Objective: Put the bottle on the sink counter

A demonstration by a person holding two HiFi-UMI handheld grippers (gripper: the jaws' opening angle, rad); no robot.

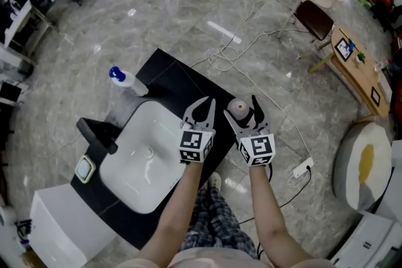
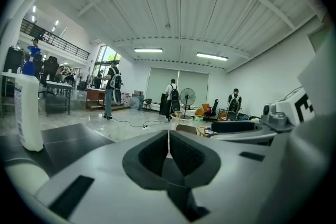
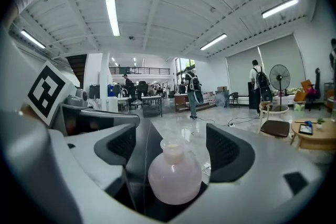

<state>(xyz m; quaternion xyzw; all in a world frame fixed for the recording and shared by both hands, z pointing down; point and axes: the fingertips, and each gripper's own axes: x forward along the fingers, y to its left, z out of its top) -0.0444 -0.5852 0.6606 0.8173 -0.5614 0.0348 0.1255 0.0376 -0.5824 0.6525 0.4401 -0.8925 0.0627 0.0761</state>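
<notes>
A small round pale-pink bottle [image 1: 238,108] stands upright at the right edge of the black sink counter [image 1: 169,81]. My right gripper [image 1: 241,111] is open around it. In the right gripper view the bottle [image 3: 174,178] sits between the two dark pads [image 3: 227,150] with a gap on each side. My left gripper [image 1: 203,105] hangs just left of it over the counter, by the white basin [image 1: 144,154]. Its jaws are shut with nothing in them, and the left gripper view shows the pads [image 2: 152,155] meeting in a thin line.
A white spray bottle with a blue cap [image 1: 125,80] stands at the counter's far left corner. A black faucet [image 1: 97,134] rises at the basin's left. Cables and a power strip [image 1: 303,167] lie on the floor to the right. Several people stand far off in the hall.
</notes>
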